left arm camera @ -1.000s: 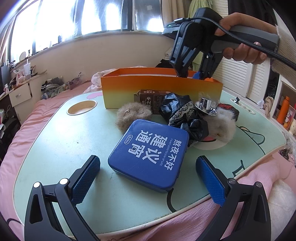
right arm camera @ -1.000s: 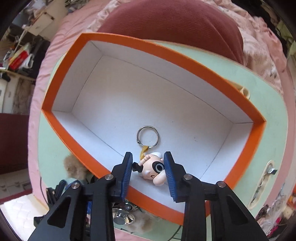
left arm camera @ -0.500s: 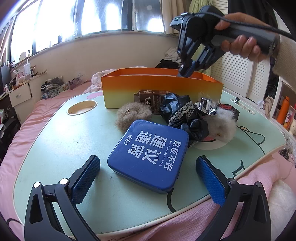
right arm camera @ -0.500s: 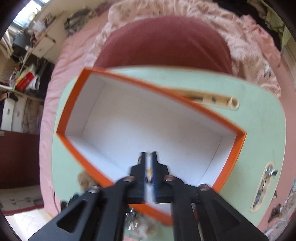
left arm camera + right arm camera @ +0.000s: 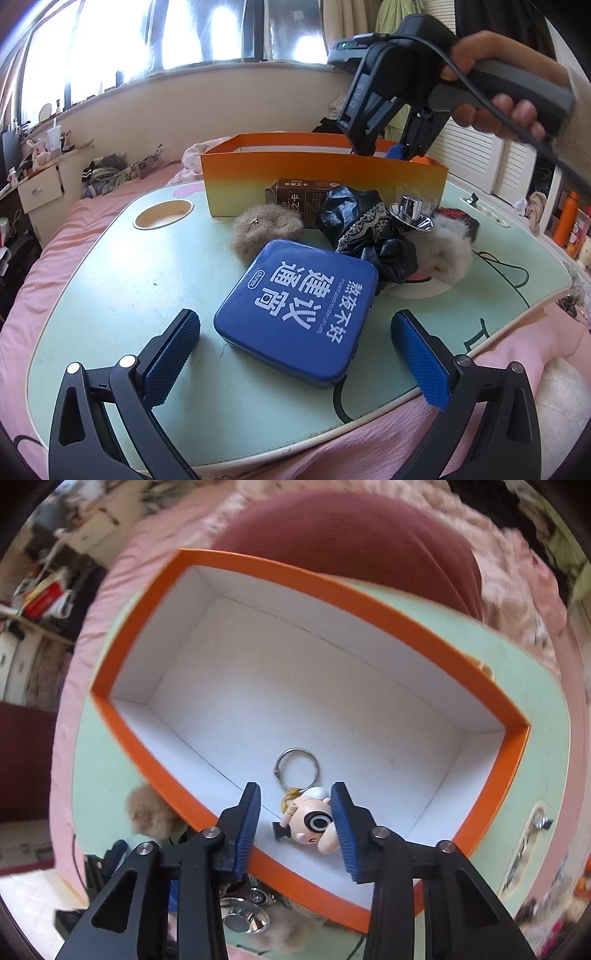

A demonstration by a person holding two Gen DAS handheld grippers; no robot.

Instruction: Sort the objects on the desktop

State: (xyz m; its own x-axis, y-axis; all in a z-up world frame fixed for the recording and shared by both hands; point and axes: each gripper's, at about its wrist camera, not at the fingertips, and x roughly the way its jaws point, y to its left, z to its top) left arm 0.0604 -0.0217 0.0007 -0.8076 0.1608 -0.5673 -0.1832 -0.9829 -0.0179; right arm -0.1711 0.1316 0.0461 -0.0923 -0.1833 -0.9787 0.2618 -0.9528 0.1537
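Observation:
A blue tin (image 5: 299,306) with white lettering lies on the green lap table (image 5: 129,277), just ahead of my left gripper (image 5: 295,325), which stands open and apart from it. An orange box (image 5: 325,177) stands at the back. My right gripper (image 5: 380,151) points down into it, held by a hand (image 5: 498,74). In the right wrist view a small doll keychain (image 5: 312,821) with a metal ring (image 5: 297,768) lies on the white floor of the box (image 5: 332,587). It lies between the opening jaws of the right gripper (image 5: 295,788), with a gap on the left side.
Between tin and box sit a brown pompom (image 5: 264,230), a brown carton (image 5: 295,195), black lace fabric (image 5: 354,221), a chrome knob (image 5: 410,212) and a grey pompom (image 5: 447,251). A round cup hole (image 5: 164,218) is at the table's back left. Pink bedding surrounds the table.
Half a second ago the right gripper was higher with its jaws nearly together; now it is lower in the box with the jaws apart around the doll. The left gripper has not moved.

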